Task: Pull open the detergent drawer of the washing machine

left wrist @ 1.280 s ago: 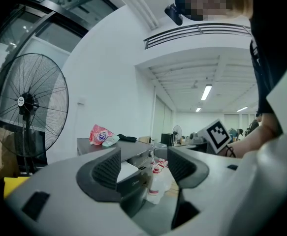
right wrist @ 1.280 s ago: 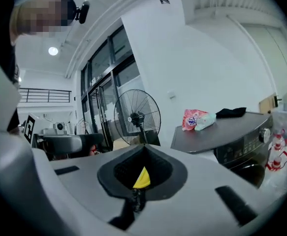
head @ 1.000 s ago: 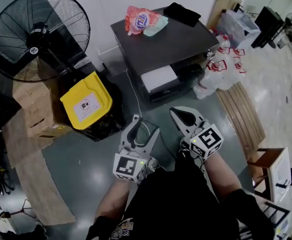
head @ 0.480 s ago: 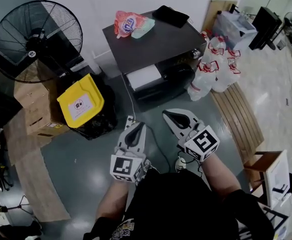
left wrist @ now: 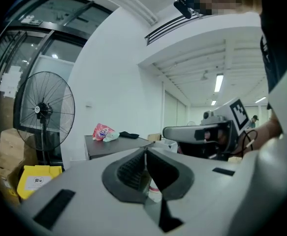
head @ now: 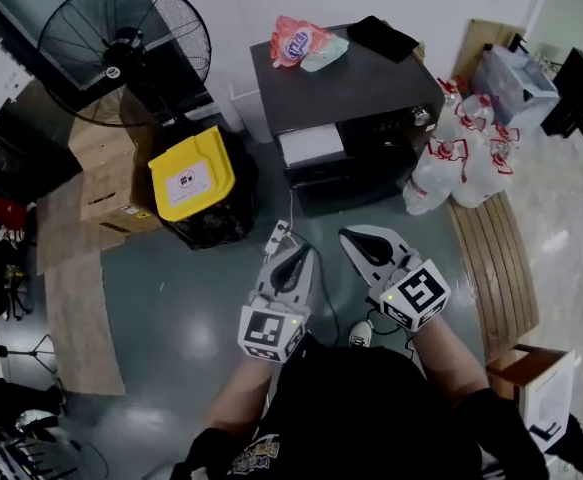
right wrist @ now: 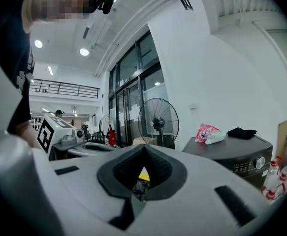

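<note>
Washing machine (head: 356, 93): dark grey top, black front. Drawer panel (head: 312, 145) is white. On top of it: bag (head: 296, 41) pink-red w/ white & blue print, pouch (head: 325, 54) pale mint, cloth (head: 383, 37) black. Fan (head: 121, 53) black. Bin lid (head: 191, 176) bright yellow w/ white label, sack (head: 211, 230) under it black. Boxes (head: 101, 183) cardboard brown. Floor (head: 171, 298) glossy grey-green. Bottles (head: 461, 163) whitish w/ red labels. Slatted pallet (head: 491, 268) light wood. Left gripper (head: 293, 256) & right gripper (head: 359, 238): pale grey, black pads on jaws. Cubes (head: 268, 333) white w/ black square markers. Shirt (head: 361, 408) black. Wall (head: 231, 8) white.
</note>
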`<move>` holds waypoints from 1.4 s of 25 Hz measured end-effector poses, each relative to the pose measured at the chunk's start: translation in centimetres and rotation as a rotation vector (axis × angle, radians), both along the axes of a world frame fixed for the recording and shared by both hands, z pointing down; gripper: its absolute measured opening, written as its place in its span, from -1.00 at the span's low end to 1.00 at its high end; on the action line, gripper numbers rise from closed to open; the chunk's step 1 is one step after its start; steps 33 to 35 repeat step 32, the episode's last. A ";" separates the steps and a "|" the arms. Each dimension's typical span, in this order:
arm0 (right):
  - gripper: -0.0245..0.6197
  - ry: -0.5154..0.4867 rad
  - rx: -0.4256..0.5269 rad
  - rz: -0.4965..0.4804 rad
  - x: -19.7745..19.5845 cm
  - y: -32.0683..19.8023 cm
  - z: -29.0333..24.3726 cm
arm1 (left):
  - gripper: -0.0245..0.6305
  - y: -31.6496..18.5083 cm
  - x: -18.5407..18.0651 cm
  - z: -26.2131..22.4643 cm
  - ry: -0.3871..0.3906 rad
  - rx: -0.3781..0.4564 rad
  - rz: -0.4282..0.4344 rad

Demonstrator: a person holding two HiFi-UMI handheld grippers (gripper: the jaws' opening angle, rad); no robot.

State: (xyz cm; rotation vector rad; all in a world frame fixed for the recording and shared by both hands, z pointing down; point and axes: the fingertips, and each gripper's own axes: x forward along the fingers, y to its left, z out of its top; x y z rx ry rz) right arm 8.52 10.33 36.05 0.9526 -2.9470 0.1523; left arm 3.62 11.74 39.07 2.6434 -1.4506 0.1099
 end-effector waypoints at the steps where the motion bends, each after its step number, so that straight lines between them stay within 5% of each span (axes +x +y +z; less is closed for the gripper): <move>1: -0.91 -0.002 0.002 -0.009 0.1 0.2 0.0 | -0.88 0.3 0.2 0.0 -0.001 0.000 -0.008; 35: -0.91 -0.026 0.010 -0.042 2.2 3.2 -0.7 | -0.88 3.5 2.3 -1.3 -0.019 0.037 -0.033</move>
